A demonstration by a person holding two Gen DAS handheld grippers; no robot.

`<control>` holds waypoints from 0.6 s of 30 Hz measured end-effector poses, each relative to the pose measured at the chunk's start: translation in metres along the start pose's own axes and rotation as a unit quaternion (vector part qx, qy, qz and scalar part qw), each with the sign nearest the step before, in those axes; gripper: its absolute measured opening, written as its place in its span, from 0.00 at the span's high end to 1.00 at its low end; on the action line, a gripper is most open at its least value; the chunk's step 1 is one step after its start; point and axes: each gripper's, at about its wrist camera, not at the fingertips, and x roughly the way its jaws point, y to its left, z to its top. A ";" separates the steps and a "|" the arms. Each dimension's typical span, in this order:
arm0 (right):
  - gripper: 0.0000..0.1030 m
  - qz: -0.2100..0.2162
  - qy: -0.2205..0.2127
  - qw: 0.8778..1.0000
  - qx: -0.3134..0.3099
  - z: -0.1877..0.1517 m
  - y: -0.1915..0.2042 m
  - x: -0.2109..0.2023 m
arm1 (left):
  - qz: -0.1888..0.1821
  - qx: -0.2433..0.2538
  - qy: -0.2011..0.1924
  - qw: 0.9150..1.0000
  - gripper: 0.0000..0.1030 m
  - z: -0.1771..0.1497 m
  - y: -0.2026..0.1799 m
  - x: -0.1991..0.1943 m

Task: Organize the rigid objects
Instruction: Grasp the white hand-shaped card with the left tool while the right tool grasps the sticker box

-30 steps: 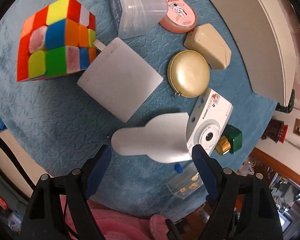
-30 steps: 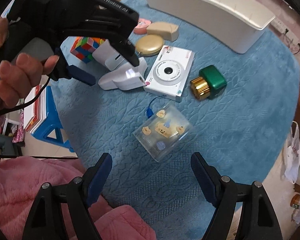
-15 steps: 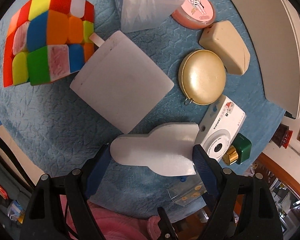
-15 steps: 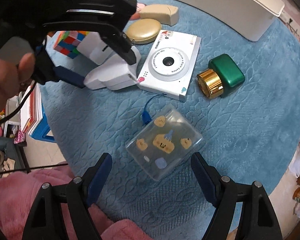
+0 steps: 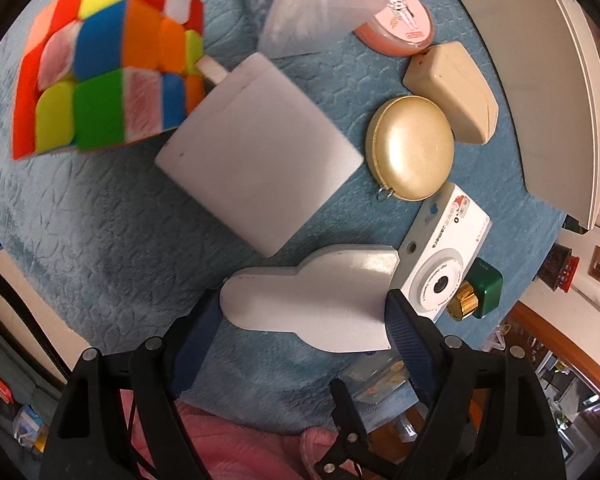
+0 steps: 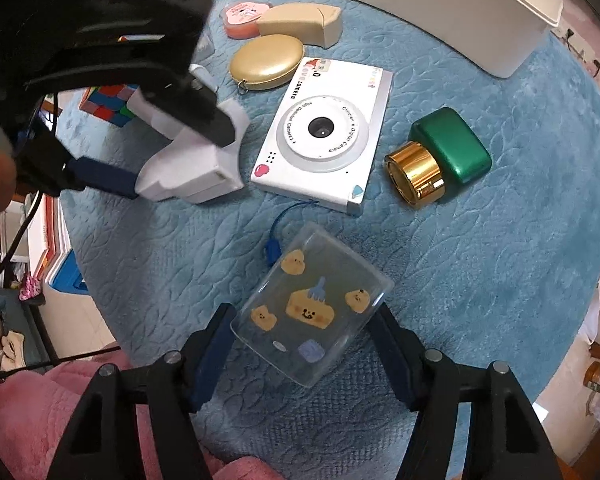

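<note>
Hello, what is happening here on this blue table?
A person is sorting small objects with two handheld grippers. The right gripper has just been closing around a clear box with bear stickers. The left gripper straddles a white plastic piece beside the toy camera. The white bin waits behind.

My work surface is a blue quilted cloth [image 6: 500,280]. Lying directly on it: white toy camera [image 6: 324,132], green bottle [image 6: 448,152], gold compact [image 6: 266,62], clear sticker box [image 6: 312,308], colour cube [image 5: 108,60], white bin [image 6: 440,4].
</note>
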 end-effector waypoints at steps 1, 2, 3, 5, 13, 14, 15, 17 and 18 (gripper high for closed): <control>0.34 0.000 -0.001 1.000 0.001 0.000 -0.001 -0.001 | -0.001 -0.002 0.001 1.000 0.19 0.000 0.003 -0.001; 0.35 0.000 -0.002 1.000 0.001 0.000 -0.001 -0.001 | -0.002 -0.004 0.002 1.000 0.19 -0.001 0.006 -0.002; 0.35 0.000 -0.002 1.000 0.001 -0.002 -0.001 -0.002 | -0.003 -0.005 0.002 1.000 0.19 -0.002 0.010 -0.003; 0.36 0.003 -0.004 1.000 0.004 -0.003 -0.002 -0.003 | -0.003 -0.006 0.000 1.000 0.19 -0.003 0.015 -0.006; 0.41 0.010 -0.006 1.000 0.013 -0.018 0.004 -0.009 | 0.001 -0.014 -0.011 1.000 0.19 -0.015 0.043 -0.024; 0.41 0.012 -0.007 1.000 0.014 -0.019 0.006 -0.008 | 0.002 -0.017 -0.012 1.000 0.19 -0.016 0.048 -0.026; 0.41 0.013 -0.008 1.000 0.015 -0.021 0.007 -0.006 | 0.003 -0.019 -0.012 1.000 0.19 -0.018 0.052 -0.028; 0.41 0.016 -0.010 1.000 0.018 -0.025 0.010 -0.007 | 0.003 -0.022 -0.012 1.000 0.19 -0.020 0.061 -0.031; 0.41 0.020 -0.011 1.000 0.020 -0.028 0.013 -0.009 | 0.003 -0.022 -0.012 1.000 0.19 -0.022 0.066 -0.033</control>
